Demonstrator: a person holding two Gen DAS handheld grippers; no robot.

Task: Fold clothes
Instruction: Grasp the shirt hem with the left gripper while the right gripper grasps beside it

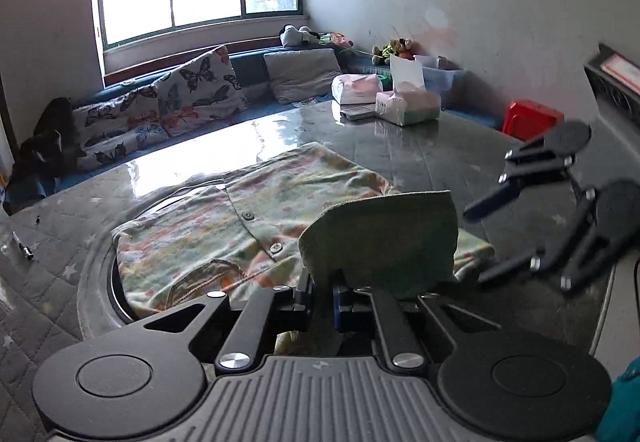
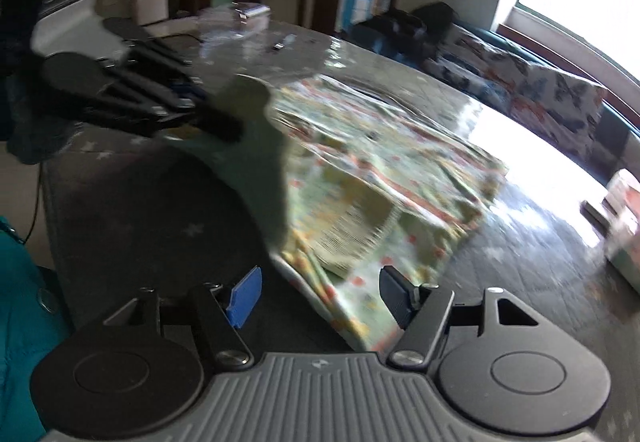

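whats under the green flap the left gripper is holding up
Under the lifted green flap, held by the left gripper, lies the rest of the patterned shirt on the table. The flap hides the cloth right behind it, so what lies there cannot be seen.

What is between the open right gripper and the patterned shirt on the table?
Nothing visible. The right gripper is open with the near edge of the patterned shirt lying right in its gap. The left gripper is shut on a green flap off to the side, not between them.
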